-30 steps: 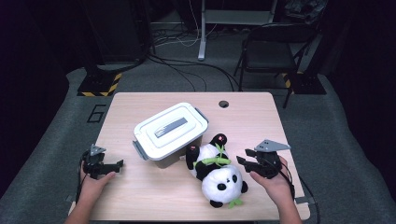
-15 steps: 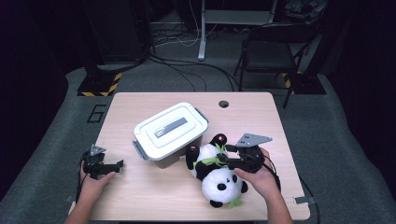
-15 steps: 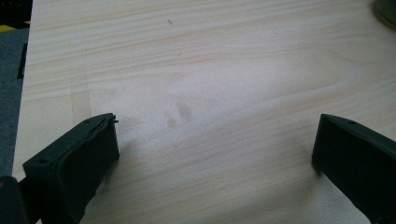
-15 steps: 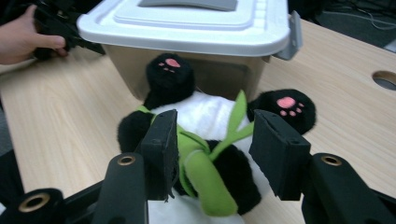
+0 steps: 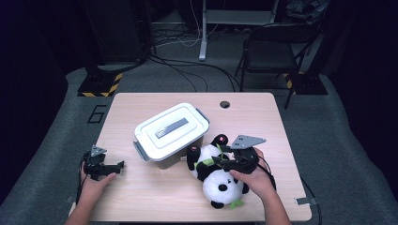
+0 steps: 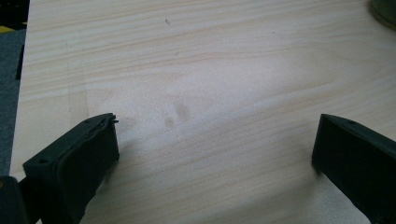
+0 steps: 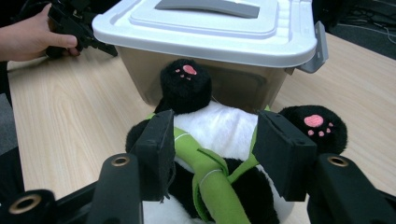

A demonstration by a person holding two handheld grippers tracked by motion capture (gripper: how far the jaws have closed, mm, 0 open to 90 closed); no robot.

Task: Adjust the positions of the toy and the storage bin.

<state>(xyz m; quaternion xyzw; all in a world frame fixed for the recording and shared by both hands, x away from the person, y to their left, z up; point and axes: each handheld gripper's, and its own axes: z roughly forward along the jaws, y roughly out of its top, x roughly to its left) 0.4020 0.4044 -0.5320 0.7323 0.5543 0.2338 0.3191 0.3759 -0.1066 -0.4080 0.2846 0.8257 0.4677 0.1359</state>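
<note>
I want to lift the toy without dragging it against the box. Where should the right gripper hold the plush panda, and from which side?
Grip the plush panda across its white belly, where the green straps cross. It lies on its back, feet toward the lidded box, so come from above on the head side. The right gripper already straddles that soft, narrow part, jaws open.

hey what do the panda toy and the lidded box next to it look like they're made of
Panda toy: probably plush fabric, its black and white pile fuzzy and matte, with green cloth straps. Lidded box: likely plastic, with a smooth, slightly glossy white lid and a translucent, cloudy body.
</note>
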